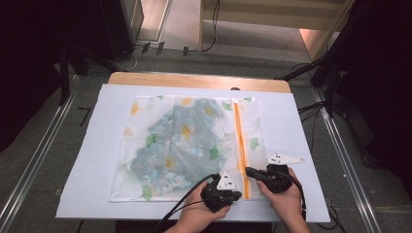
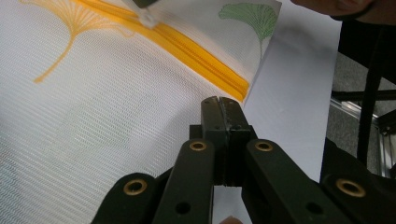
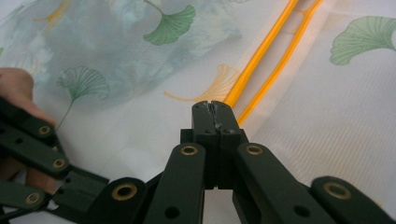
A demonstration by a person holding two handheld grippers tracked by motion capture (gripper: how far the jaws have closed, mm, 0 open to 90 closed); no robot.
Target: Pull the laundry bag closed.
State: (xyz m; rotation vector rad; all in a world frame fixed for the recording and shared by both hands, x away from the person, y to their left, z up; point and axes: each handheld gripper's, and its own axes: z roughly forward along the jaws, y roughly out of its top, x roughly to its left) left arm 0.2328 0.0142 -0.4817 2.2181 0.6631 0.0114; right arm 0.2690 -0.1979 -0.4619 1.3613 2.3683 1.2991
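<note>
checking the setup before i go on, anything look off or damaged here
Nothing stands out. The mesh laundry bag lies flat and square on the white mat, its orange zipper runs straight, and the folded floral garment sits inside. Nothing looks torn or spilled.

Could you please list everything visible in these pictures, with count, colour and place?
Mesh bag: one, white with green and orange leaf prints, flat on the sheet.
Zipper: one, orange, along the bag's right side, partly open.
Garment: one, pale blue floral, inside the bag.
Sheet: one, white, covering the table.
Table: one, wooden, far edge showing.
Left gripper: one, black, jaws closed, at the bag's near edge.
Right gripper: one, black, jaws closed at the zipper.
Hands: two, holding the grippers.
</note>
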